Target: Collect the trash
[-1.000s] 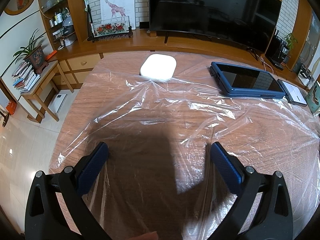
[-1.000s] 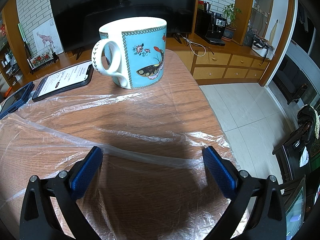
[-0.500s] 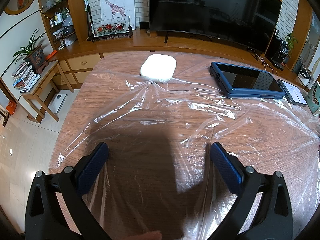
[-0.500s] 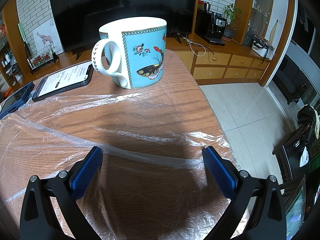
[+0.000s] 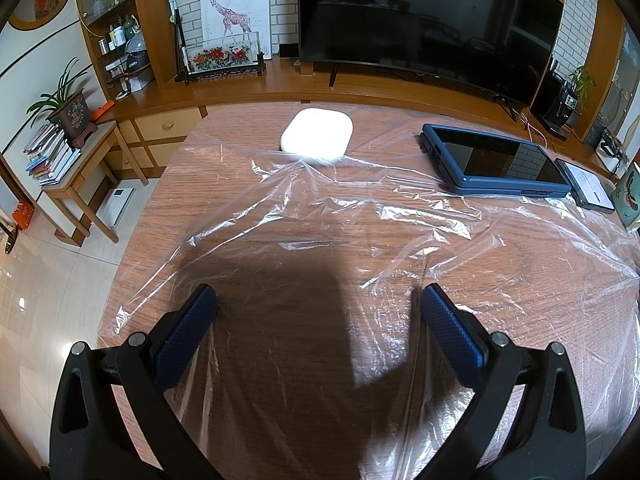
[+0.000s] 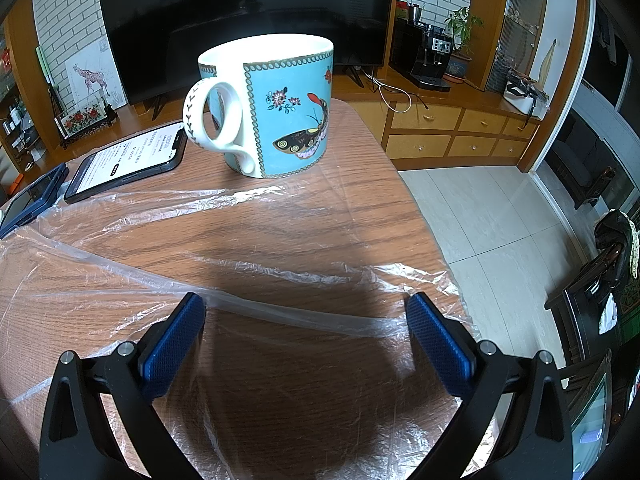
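Apparently nothing is collected yet; the clear plastic sheet (image 5: 320, 216), the likely trash, lies crumpled across the wooden table (image 5: 240, 152) from near edge to far, its far edge at the butterfly mug (image 6: 276, 108); left gripper (image 5: 318, 304) and right gripper (image 6: 306, 312) hover wide and empty; next, pinch a fold; the smartphone's (image 6: 128, 160) text is unreadable.

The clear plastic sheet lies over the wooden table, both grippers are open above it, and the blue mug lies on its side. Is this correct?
Not quite: the blue mug stands upright, as the right wrist view shows. The rest holds: the plastic sheet covers the wooden table, and the left gripper and right gripper are open.
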### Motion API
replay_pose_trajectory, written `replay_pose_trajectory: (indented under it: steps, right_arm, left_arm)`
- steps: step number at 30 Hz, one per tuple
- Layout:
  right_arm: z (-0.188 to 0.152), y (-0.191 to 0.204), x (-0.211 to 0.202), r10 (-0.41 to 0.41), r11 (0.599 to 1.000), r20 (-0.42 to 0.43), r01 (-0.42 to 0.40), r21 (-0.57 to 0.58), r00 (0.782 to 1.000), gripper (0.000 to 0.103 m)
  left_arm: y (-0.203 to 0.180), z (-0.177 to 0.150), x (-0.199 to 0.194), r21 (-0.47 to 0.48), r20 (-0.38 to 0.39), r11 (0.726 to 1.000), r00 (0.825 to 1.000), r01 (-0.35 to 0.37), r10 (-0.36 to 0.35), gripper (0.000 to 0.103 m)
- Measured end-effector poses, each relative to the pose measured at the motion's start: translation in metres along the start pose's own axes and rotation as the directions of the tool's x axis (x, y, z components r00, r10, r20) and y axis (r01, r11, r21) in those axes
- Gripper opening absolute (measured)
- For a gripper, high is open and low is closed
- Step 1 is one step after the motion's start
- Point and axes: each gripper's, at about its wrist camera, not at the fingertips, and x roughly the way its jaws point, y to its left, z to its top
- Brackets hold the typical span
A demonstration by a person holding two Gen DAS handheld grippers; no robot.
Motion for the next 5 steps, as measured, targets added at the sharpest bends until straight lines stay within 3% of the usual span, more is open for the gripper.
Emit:
replay_pose_trajectory:
  steps: [5]
  right_arm:
    - [0.0001,0.0001,0.0002,0.000,1.000,0.000,0.000,0.000,1.000,0.099]
  left_arm:
    - [0.0007,-0.0001,-0.0001,0.000,0.000,1.000,1.000,0.000,0.000,0.102]
